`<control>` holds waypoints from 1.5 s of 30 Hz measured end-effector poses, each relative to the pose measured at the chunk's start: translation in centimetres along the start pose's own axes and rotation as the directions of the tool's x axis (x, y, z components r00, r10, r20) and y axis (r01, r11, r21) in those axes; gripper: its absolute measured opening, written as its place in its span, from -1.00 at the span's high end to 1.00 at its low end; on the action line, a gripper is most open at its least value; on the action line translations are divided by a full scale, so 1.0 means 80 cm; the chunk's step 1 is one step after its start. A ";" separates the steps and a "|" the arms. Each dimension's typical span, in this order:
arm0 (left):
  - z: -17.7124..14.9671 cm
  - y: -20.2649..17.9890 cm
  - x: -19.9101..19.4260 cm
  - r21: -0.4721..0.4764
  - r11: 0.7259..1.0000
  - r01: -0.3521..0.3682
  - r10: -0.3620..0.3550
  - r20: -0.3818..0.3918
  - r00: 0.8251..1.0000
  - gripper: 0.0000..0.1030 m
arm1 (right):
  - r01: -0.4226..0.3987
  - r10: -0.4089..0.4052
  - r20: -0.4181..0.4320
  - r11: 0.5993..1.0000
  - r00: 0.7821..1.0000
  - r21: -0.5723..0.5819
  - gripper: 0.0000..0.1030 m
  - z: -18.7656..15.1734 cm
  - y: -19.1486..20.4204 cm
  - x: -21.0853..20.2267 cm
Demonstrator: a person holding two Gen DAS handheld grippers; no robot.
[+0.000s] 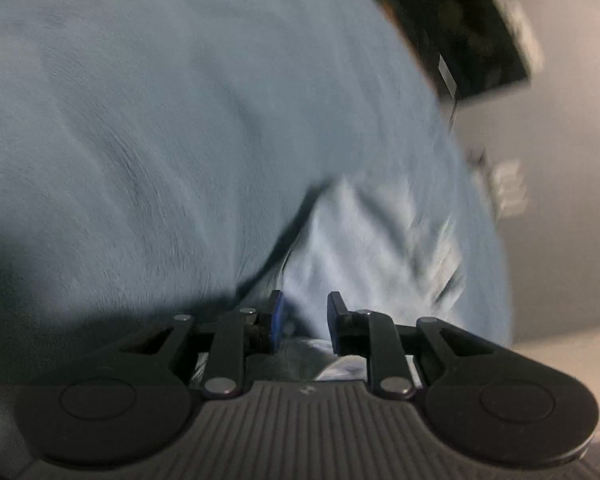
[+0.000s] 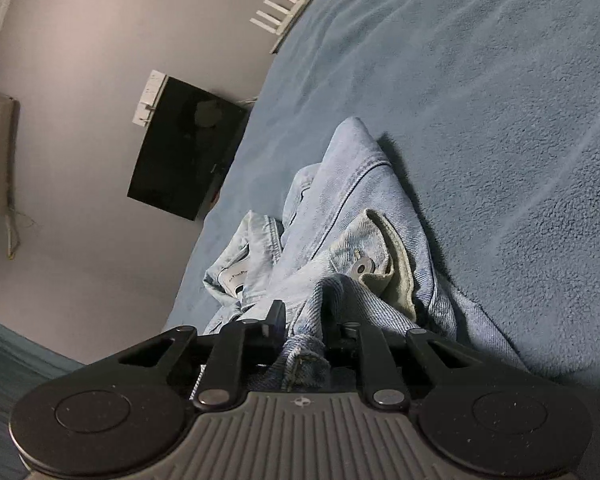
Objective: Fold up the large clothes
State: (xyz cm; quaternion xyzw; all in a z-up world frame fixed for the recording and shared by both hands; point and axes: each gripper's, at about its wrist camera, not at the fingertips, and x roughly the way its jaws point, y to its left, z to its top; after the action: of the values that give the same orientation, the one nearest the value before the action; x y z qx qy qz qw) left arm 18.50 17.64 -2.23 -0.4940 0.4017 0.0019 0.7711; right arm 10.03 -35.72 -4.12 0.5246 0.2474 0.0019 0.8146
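Left wrist view, blurred: my left gripper (image 1: 304, 322) stands narrow with pale denim jacket (image 1: 364, 248) cloth between its fingers, over the blue blanket (image 1: 160, 120). Right wrist view: my right gripper (image 2: 305, 326) clamps a bunched jacket fold; the jacket (image 2: 352, 208) lies crumpled on the blanket (image 2: 500, 120), near a black box (image 2: 180, 152).

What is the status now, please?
Left gripper and right gripper both shut on the denim garment. Garment bunched on blue blanket. Nothing in the way.
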 end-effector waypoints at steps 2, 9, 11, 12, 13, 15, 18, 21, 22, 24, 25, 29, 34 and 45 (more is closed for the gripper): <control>0.008 0.002 -0.022 -0.013 1.000 0.024 -0.024 0.021 0.999 0.63 | -0.021 0.021 -0.009 1.000 1.000 0.010 0.38 0.004 0.003 -0.005; -0.023 -0.037 -0.122 0.314 0.943 0.110 -0.107 -0.026 0.994 0.62 | 0.018 -0.018 0.015 1.000 1.000 0.007 0.21 0.008 0.020 -0.020; -0.041 -0.043 -0.157 0.381 0.909 0.167 -0.148 -0.080 0.986 0.62 | 0.054 -0.051 0.052 0.997 0.997 -0.048 0.14 0.009 0.035 -0.026; -0.055 -0.046 -0.175 0.417 0.889 0.188 -0.155 -0.113 0.981 0.62 | 0.065 -0.059 0.071 0.995 0.996 -0.076 0.09 0.008 0.041 -0.036; -0.071 -0.047 -0.195 0.458 0.867 0.197 -0.145 -0.146 0.978 0.62 | 0.076 -0.068 0.090 0.992 0.994 -0.096 -0.13 0.006 0.047 -0.045; -0.103 -0.055 -0.223 0.559 0.804 0.203 -0.108 -0.198 0.974 0.62 | 0.093 -0.077 0.121 0.987 0.990 -0.132 -0.28 0.003 0.056 -0.066; -0.146 -0.061 -0.245 0.674 0.708 0.211 -0.047 -0.252 0.966 0.62 | 0.106 -0.073 0.156 0.972 0.985 -0.211 -0.29 -0.001 0.069 -0.104; -0.177 -0.062 -0.243 0.766 0.616 0.181 0.011 -0.238 0.971 0.39 | 0.121 -0.067 0.177 0.942 0.982 -0.314 -0.32 -0.007 0.082 -0.134; -0.180 -0.061 -0.237 0.789 0.593 0.158 0.023 -0.213 0.977 0.36 | 0.127 -0.067 0.176 0.927 0.982 -0.353 -0.32 -0.010 0.086 -0.141; -0.186 -0.060 -0.218 0.814 0.567 0.130 0.053 -0.193 0.980 0.35 | 0.147 -0.074 0.181 0.889 0.981 -0.434 -0.32 -0.018 0.092 -0.156; -0.187 -0.060 -0.207 0.821 0.559 0.114 0.070 -0.184 0.980 0.30 | 0.162 -0.081 0.185 0.864 0.979 -0.477 -0.32 -0.022 0.095 -0.162; -0.188 -0.060 -0.149 0.880 0.474 0.026 0.123 -0.095 0.988 0.20 | 0.193 -0.119 0.163 0.788 0.979 -0.585 -0.32 -0.032 0.098 -0.173; -0.160 -0.060 -0.088 0.891 0.442 -0.101 0.151 0.037 0.988 0.17 | 0.235 -0.186 0.146 0.673 0.972 -0.702 -0.31 -0.039 0.094 -0.153; -0.091 -0.055 -0.017 0.895 0.432 -0.109 0.050 0.097 0.994 0.16 | 0.175 -0.190 0.087 0.519 0.978 -0.837 -0.30 -0.051 0.082 -0.090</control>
State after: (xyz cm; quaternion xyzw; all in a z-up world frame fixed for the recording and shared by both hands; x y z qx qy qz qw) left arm 14.89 10.39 0.59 0.0105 0.3427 -0.1615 0.9254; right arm 3.76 -31.20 3.09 0.0407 0.2759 0.0391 0.9595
